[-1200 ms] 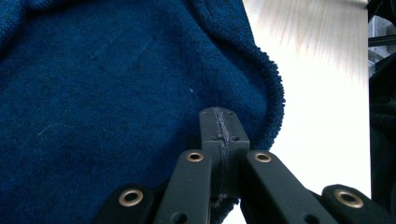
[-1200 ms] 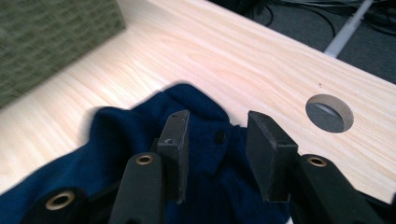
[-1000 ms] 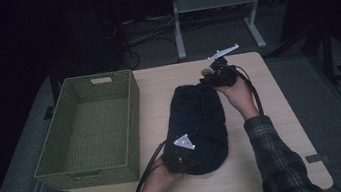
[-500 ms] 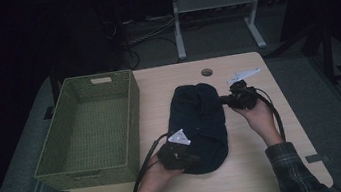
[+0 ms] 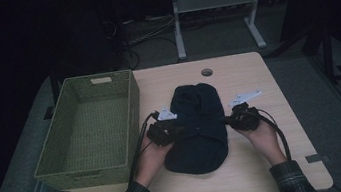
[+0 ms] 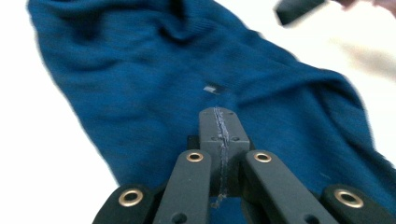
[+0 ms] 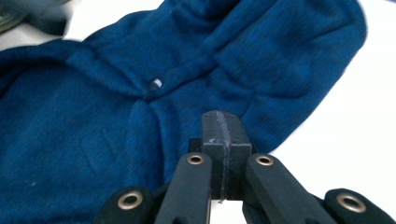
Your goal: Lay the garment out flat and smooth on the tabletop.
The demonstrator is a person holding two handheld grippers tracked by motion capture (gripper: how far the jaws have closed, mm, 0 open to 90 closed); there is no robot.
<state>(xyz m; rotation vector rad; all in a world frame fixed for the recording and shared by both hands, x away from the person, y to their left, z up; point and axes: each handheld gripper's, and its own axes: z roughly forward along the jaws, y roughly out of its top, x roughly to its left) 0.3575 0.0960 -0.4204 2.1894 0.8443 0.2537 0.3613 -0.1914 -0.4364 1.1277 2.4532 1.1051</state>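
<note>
My left gripper (image 5: 177, 130) rests at the left edge of the folded dark blue knitted garment (image 5: 197, 122), its two black jaws pressed flat together; in the left gripper view the closed tips (image 6: 219, 122) lie over the blue knit, and I cannot tell whether any cloth is caught between them. My right gripper (image 5: 227, 120) sits at the garment's right edge, directly across from the left one, jaws likewise closed pad to pad; in the right gripper view the tips (image 7: 222, 125) hover at the border of the fabric (image 7: 140, 107), where a small round button (image 7: 155, 84) shows on a fold just beyond them. A grey three-cornered plate stands on top of each gripper, and a black cable trails back from each along my plaid sleeves.

The garment lies bundled lengthwise near the middle of the pale wooden table (image 5: 281, 110), between my two hands. To its left, just apart from it, stands the rectangular green woven basket (image 5: 129, 107). A small round hole (image 5: 207, 72) marks the table's far edge, beyond the garment.
</note>
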